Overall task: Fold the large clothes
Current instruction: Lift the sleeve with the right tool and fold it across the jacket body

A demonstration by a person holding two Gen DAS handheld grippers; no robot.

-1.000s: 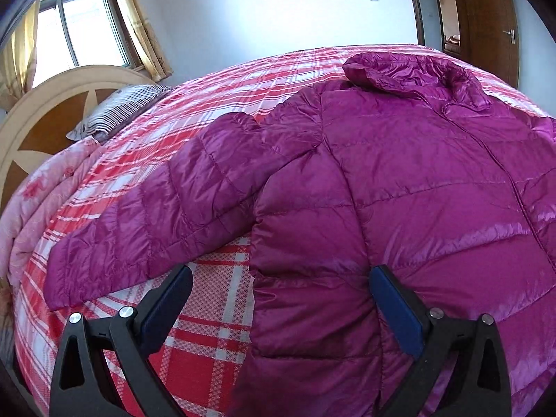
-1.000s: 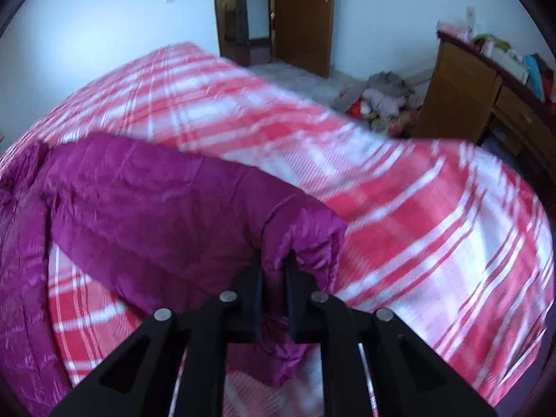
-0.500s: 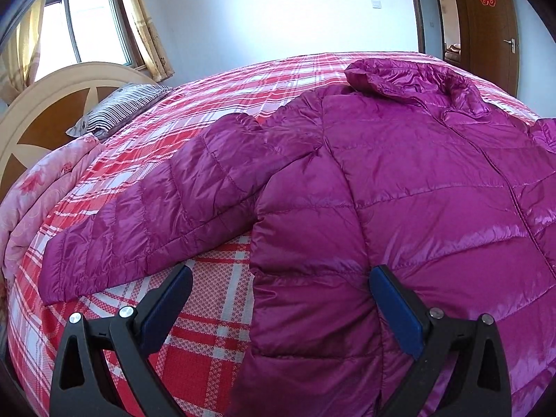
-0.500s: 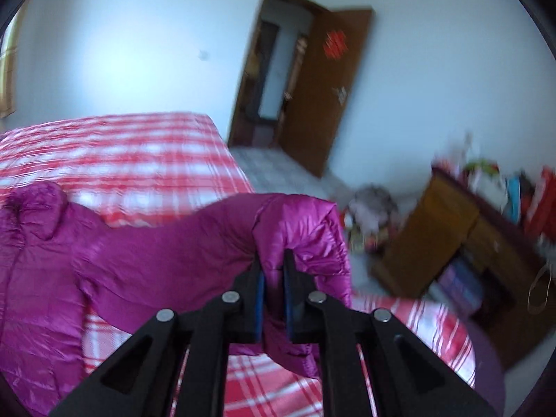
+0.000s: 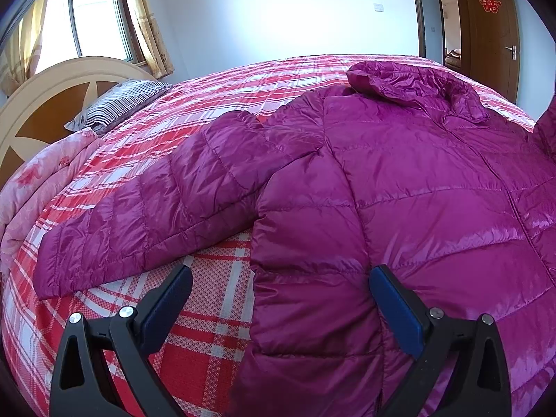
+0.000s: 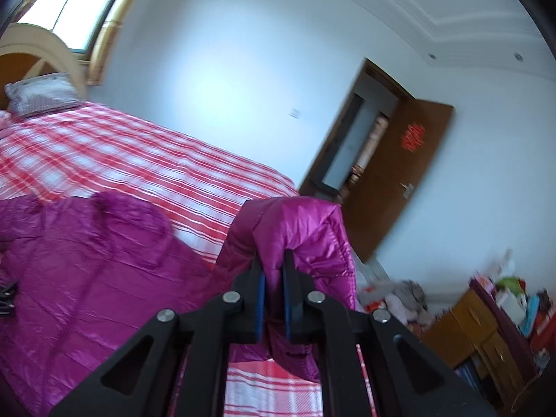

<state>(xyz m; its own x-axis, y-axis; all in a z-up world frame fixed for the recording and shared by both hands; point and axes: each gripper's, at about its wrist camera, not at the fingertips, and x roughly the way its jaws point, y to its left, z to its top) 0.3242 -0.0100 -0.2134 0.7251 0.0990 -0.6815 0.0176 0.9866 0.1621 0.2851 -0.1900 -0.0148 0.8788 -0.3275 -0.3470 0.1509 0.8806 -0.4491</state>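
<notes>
A shiny magenta puffer jacket [image 5: 399, 180] lies spread face up on the red plaid bed [image 5: 215, 312], collar toward the far side. One sleeve [image 5: 166, 215] stretches out flat to the left. My left gripper [image 5: 280, 272] is open just above the jacket's side edge near the hem, one finger over the bedsheet and the other over the jacket. My right gripper [image 6: 274, 260] is shut on the cuff end of the other sleeve [image 6: 305, 229], held up in the air beside the jacket body [image 6: 87, 260]. That raised sleeve [image 5: 547, 128] shows at the right edge of the left wrist view.
A striped pillow [image 5: 118, 104] and a pink folded quilt [image 5: 41, 180] lie by the headboard [image 5: 52, 87]. An open brown door [image 6: 392, 187] is beyond the bed. A wooden dresser [image 6: 486, 330] with clutter and a pile of things [image 6: 399, 299] on the floor stand to the right.
My right gripper has risen and rolled, carrying the sleeve cuff up off the bed and across toward the jacket body. The left gripper has stayed in place, open.
</notes>
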